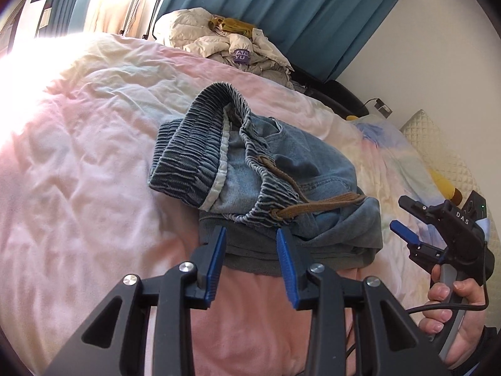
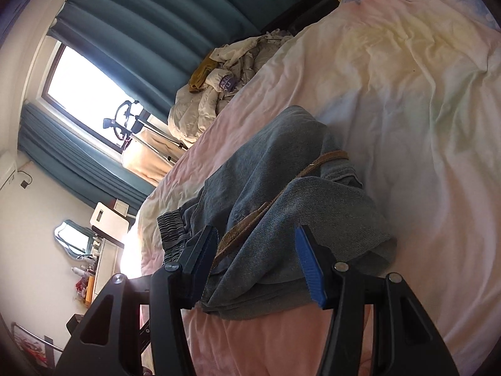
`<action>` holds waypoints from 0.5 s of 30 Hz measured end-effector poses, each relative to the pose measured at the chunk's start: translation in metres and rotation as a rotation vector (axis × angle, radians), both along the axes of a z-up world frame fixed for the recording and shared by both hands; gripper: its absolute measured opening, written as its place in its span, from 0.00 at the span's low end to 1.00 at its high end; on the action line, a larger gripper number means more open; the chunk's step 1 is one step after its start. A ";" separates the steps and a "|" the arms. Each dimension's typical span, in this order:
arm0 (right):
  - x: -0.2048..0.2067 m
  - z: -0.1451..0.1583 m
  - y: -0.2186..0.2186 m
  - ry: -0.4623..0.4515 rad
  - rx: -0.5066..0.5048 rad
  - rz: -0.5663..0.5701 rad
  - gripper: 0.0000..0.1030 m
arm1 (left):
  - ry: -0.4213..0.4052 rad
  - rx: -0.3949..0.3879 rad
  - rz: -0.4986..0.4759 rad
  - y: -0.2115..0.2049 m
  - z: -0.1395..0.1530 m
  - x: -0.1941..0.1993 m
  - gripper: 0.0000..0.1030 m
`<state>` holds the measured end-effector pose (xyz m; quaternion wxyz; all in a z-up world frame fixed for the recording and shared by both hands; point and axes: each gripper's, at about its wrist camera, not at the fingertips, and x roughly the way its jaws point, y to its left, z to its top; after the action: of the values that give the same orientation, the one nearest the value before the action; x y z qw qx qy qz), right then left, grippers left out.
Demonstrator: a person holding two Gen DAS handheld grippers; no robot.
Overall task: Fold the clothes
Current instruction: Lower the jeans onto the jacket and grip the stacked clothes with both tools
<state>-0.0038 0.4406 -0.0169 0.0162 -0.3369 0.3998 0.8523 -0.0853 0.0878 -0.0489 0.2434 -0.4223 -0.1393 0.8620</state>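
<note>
A folded pair of blue denim pants with an elastic waistband and a brown drawstring lies bunched on the pink bedsheet. My left gripper is open, its blue pads at the near edge of the pants, holding nothing. My right gripper shows at the right of the left wrist view, open and apart from the pants. In the right wrist view the right gripper is open, its fingers either side of the near end of the pants.
A heap of cream clothes with a mustard garment lies at the bed's far edge by teal curtains. A quilted pillow and a yellow soft toy lie at the right. A bright window is at the left.
</note>
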 end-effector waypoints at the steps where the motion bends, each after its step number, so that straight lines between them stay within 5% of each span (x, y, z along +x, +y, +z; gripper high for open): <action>1: -0.001 -0.002 -0.001 -0.003 -0.005 0.002 0.51 | -0.006 -0.010 -0.003 0.003 -0.003 -0.001 0.33; 9: -0.015 -0.009 -0.007 -0.011 -0.011 0.012 0.51 | -0.001 -0.098 -0.027 0.021 -0.016 0.000 0.33; 12: -0.017 -0.006 -0.011 0.001 0.005 0.019 0.51 | -0.037 -0.048 -0.029 0.017 -0.022 -0.004 0.33; 15: -0.018 -0.002 -0.012 0.013 0.033 0.013 0.54 | -0.117 0.086 -0.008 0.003 -0.032 -0.012 0.33</action>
<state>-0.0218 0.4286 -0.0186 0.0138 -0.3338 0.3836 0.8610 -0.0978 0.0903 -0.0812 0.2564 -0.4617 -0.1883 0.8281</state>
